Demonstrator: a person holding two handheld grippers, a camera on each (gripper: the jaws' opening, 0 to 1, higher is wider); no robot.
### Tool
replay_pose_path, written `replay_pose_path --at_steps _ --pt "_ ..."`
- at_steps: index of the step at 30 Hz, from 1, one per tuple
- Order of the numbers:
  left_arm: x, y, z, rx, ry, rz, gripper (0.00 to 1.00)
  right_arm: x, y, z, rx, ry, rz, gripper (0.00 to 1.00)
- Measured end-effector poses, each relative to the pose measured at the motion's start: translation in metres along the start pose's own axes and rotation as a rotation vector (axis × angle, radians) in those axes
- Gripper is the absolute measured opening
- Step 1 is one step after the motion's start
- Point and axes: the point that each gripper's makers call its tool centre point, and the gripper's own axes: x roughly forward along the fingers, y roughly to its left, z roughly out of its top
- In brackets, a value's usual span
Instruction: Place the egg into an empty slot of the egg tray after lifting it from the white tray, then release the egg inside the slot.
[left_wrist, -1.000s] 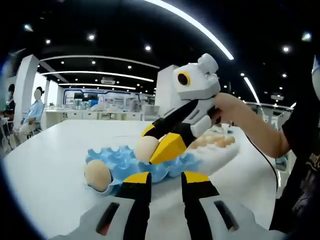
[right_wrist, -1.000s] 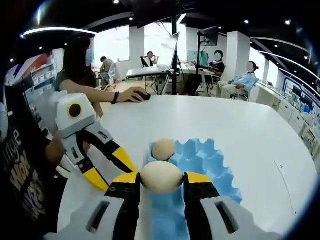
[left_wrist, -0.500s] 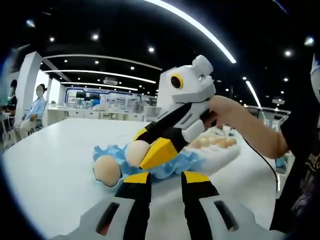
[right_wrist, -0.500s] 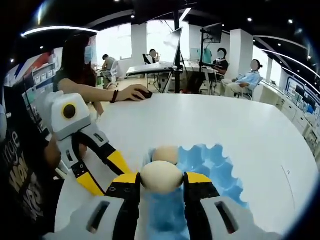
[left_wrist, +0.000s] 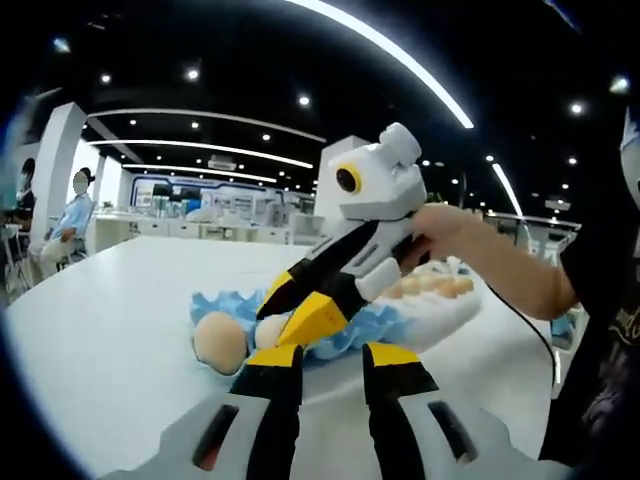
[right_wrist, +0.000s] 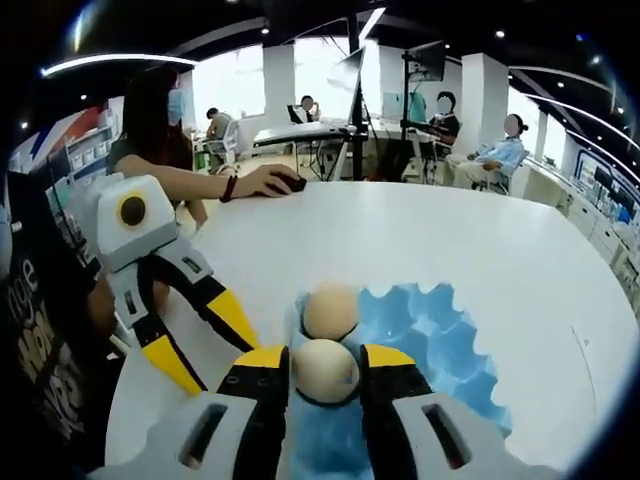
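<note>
Over the moulded blue tray, a smooth egg.

tan egg, blue egg tray

My right gripper is holding an egg over the egg tray, just before a second egg sitting in a slot. My left gripper is hanging left, over the worktop.
</note>
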Motion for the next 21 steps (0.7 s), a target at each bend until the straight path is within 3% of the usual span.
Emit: replay_pose_path --at_steps 11,21 --pt "0.001 -0.002 0.002 0.004 0.004 0.001 0.24 -0.023 -0.014 -0.002 0.011 -0.021 -0.044 0.31" --pt "0.006 -0.009 0.006 0.019 0.005 -0.004 0.24 -0.034 0.002 -0.010 -0.006 -0.018 -0.043 0.33"
